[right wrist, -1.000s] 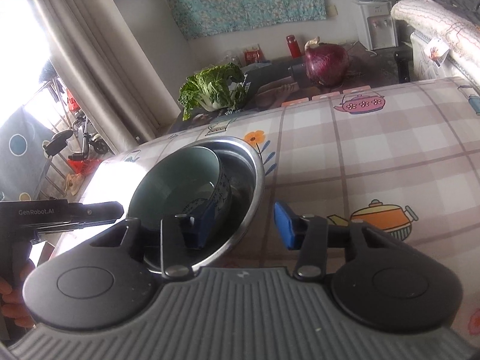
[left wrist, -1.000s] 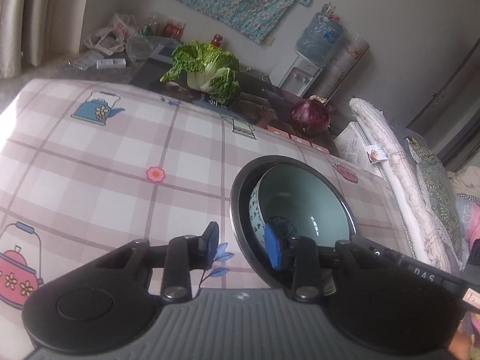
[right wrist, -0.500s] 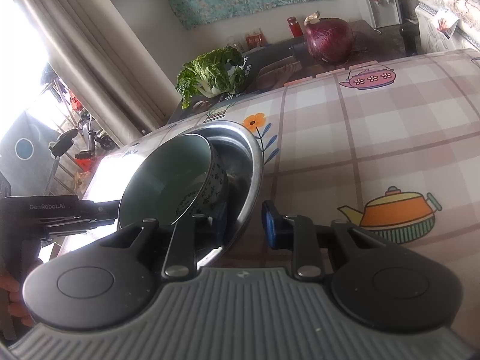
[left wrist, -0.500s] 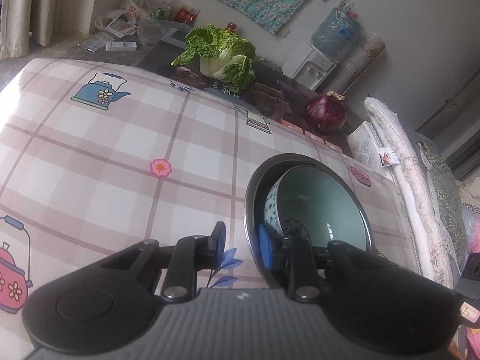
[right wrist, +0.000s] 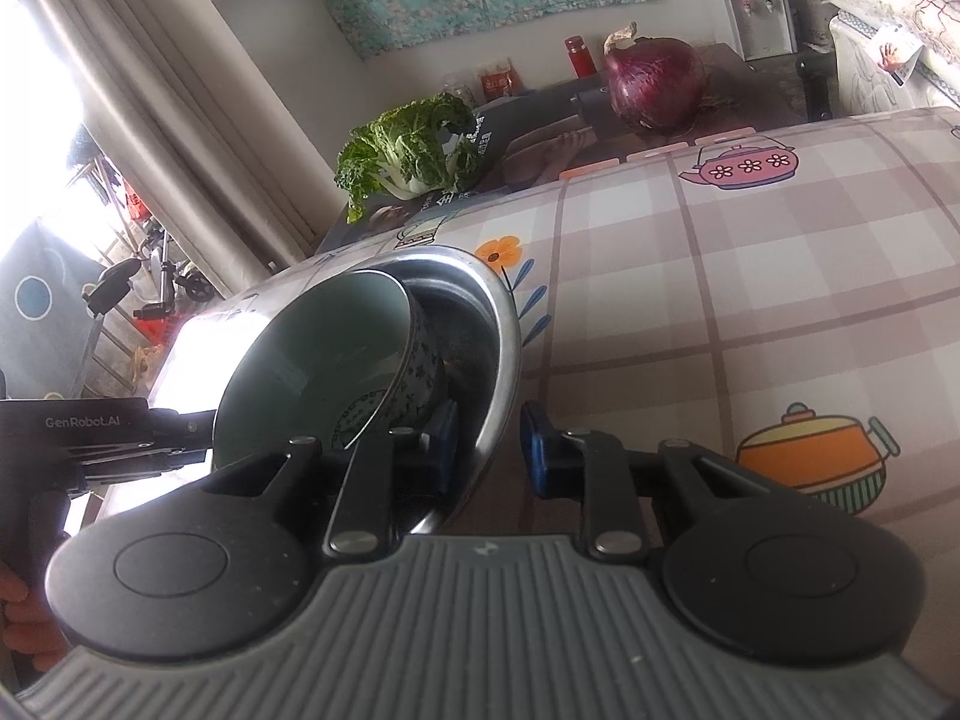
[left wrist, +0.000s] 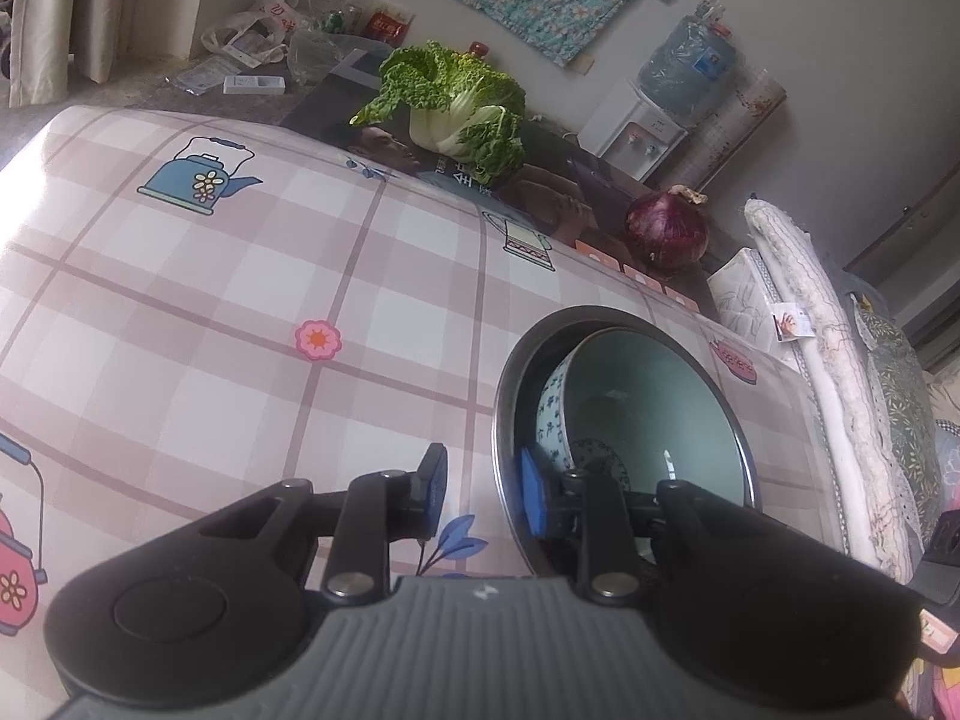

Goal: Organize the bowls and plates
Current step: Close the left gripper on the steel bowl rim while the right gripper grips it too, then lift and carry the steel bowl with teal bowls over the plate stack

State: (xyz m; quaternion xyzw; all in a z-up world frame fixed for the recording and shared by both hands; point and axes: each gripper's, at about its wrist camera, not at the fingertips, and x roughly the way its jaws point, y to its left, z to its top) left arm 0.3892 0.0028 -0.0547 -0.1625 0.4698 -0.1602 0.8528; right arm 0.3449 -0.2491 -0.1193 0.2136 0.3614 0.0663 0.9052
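Left gripper [left wrist: 477,495]: black linkage arms, silver pivot screws, two round black housings, grey ribbed base plate with small white mark at its centre. Fingers [left wrist: 432,489] black with blue pads on inner faces.

Right gripper [right wrist: 489,450]: identical build; black arms, silver screws, round housings, grey ribbed plate. Fingers [right wrist: 540,450] blue-padded.

In right wrist view, left unit body black, white lettering "GenRobot.AI" on side. Hand [right wrist: 24,618] partly visible at frame edge.

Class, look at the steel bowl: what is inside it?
A tilted green-glazed ceramic bowl leans inside the steel bowl. It and one pad of each tongs cover most of the steel bowl's bottom.
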